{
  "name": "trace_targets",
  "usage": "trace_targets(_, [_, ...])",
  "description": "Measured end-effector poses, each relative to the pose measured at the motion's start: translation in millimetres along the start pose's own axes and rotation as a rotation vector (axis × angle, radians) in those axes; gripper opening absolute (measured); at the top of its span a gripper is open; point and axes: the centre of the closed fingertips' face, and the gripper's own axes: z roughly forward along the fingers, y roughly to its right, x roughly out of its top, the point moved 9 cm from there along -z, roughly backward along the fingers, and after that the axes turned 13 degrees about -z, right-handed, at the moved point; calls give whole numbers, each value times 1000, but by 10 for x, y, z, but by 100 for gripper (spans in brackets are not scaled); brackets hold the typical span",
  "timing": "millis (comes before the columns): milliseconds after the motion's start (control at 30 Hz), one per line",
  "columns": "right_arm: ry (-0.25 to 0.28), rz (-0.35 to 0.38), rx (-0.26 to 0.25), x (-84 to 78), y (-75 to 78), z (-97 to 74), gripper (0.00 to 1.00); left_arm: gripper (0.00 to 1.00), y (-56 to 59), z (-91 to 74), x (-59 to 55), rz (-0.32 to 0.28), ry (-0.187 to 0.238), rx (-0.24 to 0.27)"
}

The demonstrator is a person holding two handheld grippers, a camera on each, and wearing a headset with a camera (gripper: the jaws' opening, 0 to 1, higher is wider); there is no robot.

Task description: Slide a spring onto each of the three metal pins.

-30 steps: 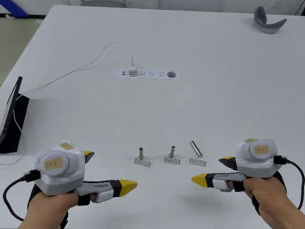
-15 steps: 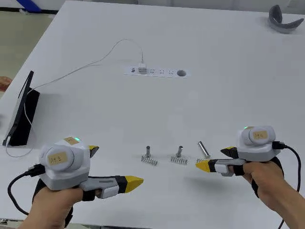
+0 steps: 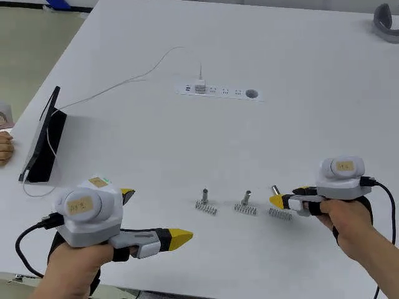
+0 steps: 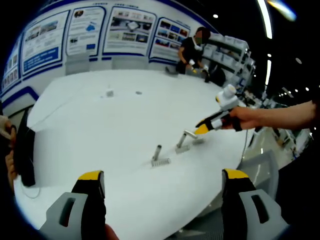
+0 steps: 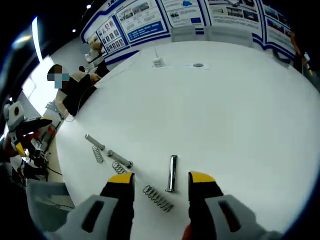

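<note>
Three short metal pins sit in a row on the white table: left pin (image 3: pixel 204 195), middle pin (image 3: pixel 246 197), right pin (image 3: pixel 275 190). A small spring lies just in front of each: left spring (image 3: pixel 206 208), middle spring (image 3: pixel 245 210), right spring (image 3: pixel 280 214). My right gripper (image 3: pixel 290 195) is open, its yellow tip beside the right pin. In the right gripper view the right pin (image 5: pixel 172 173) and right spring (image 5: pixel 158 198) lie between the open jaws of the right gripper (image 5: pixel 161 179). My left gripper (image 3: pixel 154 213) is open and empty, to the left of the row.
A white power strip (image 3: pixel 218 92) with a plug and cable lies further back. A dark flat device (image 3: pixel 43 140) stands at the left table edge, a person's hand (image 3: pixel 5 148) beside it. A grey curved object (image 3: pixel 386 15) rests at the far right corner. The table's near edge runs under my hands.
The right gripper has moved left and forward, up to the right pin and its spring. The left gripper has hardly moved. The head camera has shifted.
</note>
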Motion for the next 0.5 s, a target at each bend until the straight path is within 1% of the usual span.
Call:
trace_targets(100, [-8,3,-7,17,14,54,40,98,-11,-10,-7,-7,2,2])
trace_targets(167, [-15,6,-5,30,-8,83,38,98,-9,-16,-14,-7,2,4])
trace_targets(233, [-26,2,-8,18,31,110,36,98,-14,-25,-22,-9,2,7])
trace_targets(400, [-53,-14,-17,27,-8,163,35,98,-35,-48,-38,-17,4,15])
trace_targets(500, [-66,-33,-13,30,-28,193,33,98,-46,-58,-50,-22,3,18])
